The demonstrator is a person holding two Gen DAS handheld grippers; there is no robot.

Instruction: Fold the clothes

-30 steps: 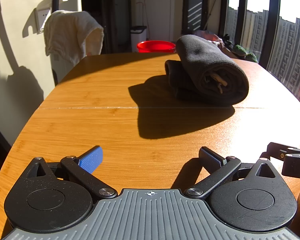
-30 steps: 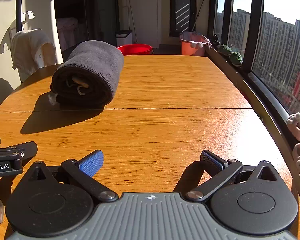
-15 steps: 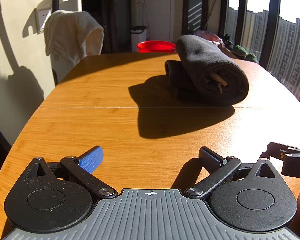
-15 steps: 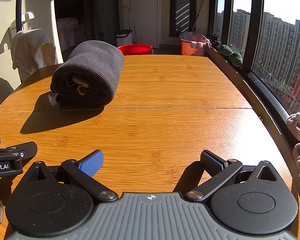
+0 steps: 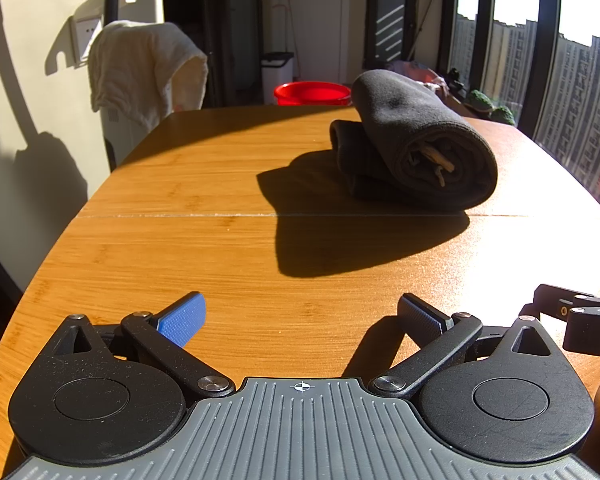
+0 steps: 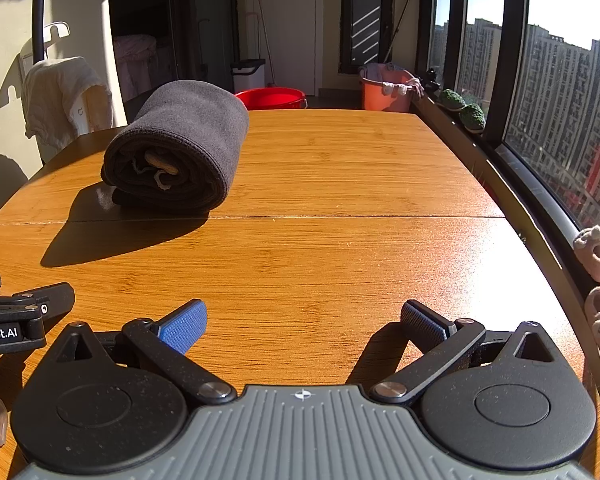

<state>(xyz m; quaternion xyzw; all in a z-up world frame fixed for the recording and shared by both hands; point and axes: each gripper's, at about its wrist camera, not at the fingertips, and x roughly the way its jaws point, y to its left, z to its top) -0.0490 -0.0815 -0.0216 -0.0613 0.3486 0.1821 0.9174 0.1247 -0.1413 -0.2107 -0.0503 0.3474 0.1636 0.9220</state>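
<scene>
A dark grey garment [image 5: 416, 140] lies rolled into a thick bundle on the wooden table [image 5: 220, 248], past the seam in the tabletop; the right wrist view shows the same bundle [image 6: 180, 148] at the left. My left gripper [image 5: 300, 316] rests low over the near part of the table, open, nothing between its fingers. My right gripper [image 6: 304, 318] sits beside it, also open and empty. Both are well short of the bundle. Part of the right gripper [image 5: 580, 320] shows at the right edge of the left wrist view.
A white towel [image 5: 140, 68] hangs over something at the table's far left. A red basin [image 5: 312, 92] and an orange tub [image 6: 384, 92] stand beyond the far edge. Windows [image 6: 540, 100] run along the right side, with slippers [image 6: 596, 280] by the sill.
</scene>
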